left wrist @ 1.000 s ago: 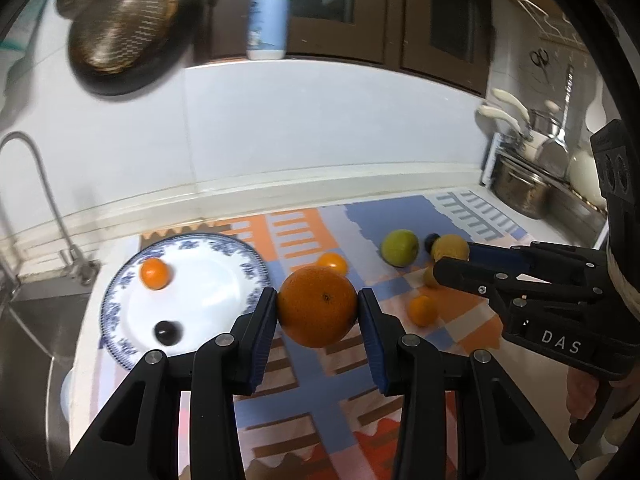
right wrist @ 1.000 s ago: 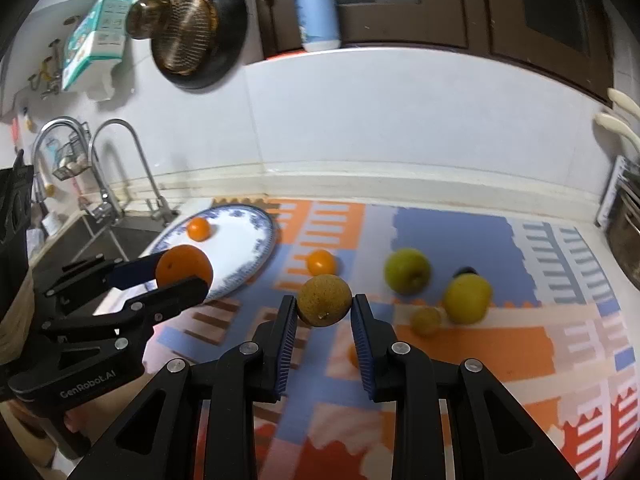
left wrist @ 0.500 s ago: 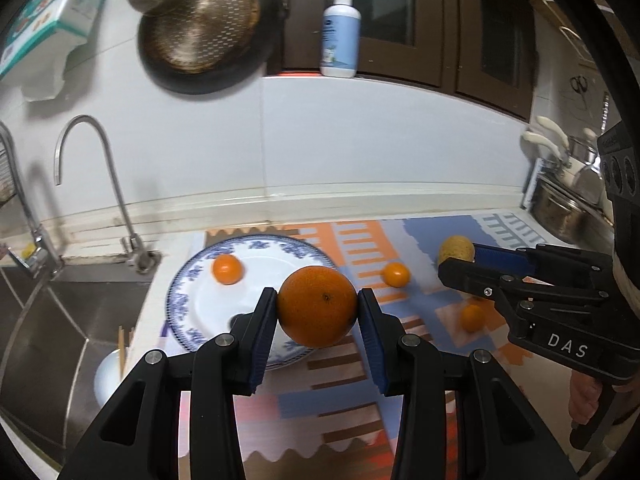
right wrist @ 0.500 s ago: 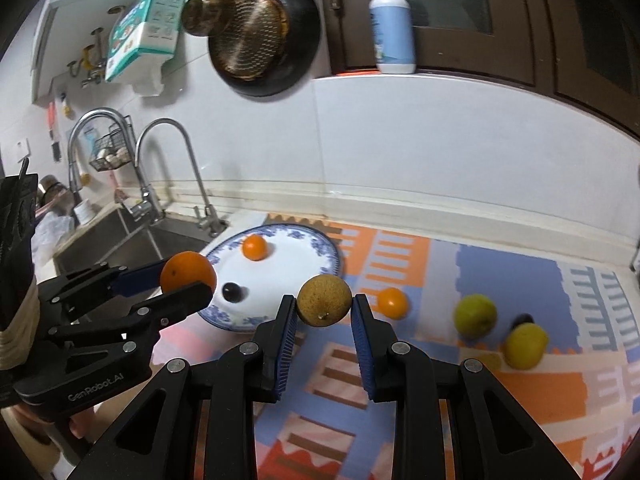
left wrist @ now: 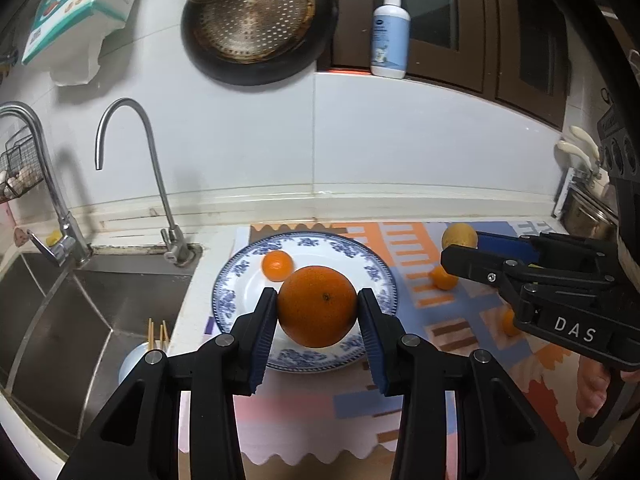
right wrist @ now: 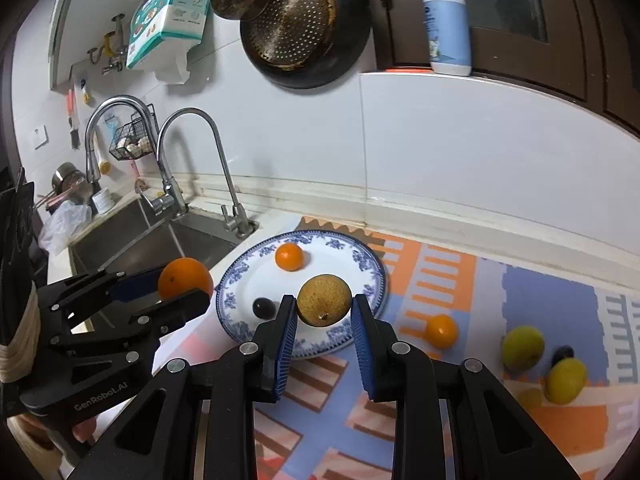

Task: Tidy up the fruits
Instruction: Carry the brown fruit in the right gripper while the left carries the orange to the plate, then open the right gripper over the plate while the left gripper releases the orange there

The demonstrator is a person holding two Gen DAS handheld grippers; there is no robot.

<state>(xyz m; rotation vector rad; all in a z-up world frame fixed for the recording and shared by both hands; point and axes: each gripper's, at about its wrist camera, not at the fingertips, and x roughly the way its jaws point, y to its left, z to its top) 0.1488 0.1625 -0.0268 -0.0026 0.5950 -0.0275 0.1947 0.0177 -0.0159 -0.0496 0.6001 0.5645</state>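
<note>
My left gripper (left wrist: 317, 307) is shut on a large orange (left wrist: 317, 306), held in the air over the blue-and-white plate (left wrist: 372, 270). My right gripper (right wrist: 324, 307) is shut on a brownish-yellow round fruit (right wrist: 324, 300), above the near part of the same plate (right wrist: 356, 254). A small tangerine (right wrist: 289, 257) and a dark plum (right wrist: 263, 307) lie on the plate. In the right wrist view the left gripper (right wrist: 180, 286) with its orange (right wrist: 185, 278) hangs at the plate's left. In the left wrist view the right gripper (left wrist: 460, 246) carries its fruit (left wrist: 459, 235) at the right.
On the patterned mat (right wrist: 460, 280) lie a tangerine (right wrist: 441, 331), a green fruit (right wrist: 522, 347), a yellow fruit (right wrist: 566, 380) and a dark plum (right wrist: 563, 354). A steel sink (left wrist: 80, 320) with two taps (left wrist: 160, 184) lies left of the plate. A pan (left wrist: 256, 20) hangs on the wall.
Both grippers have carried their fruits leftward from over the mat to above the plate. The sink and taps have come into view. Neither grip has changed.
</note>
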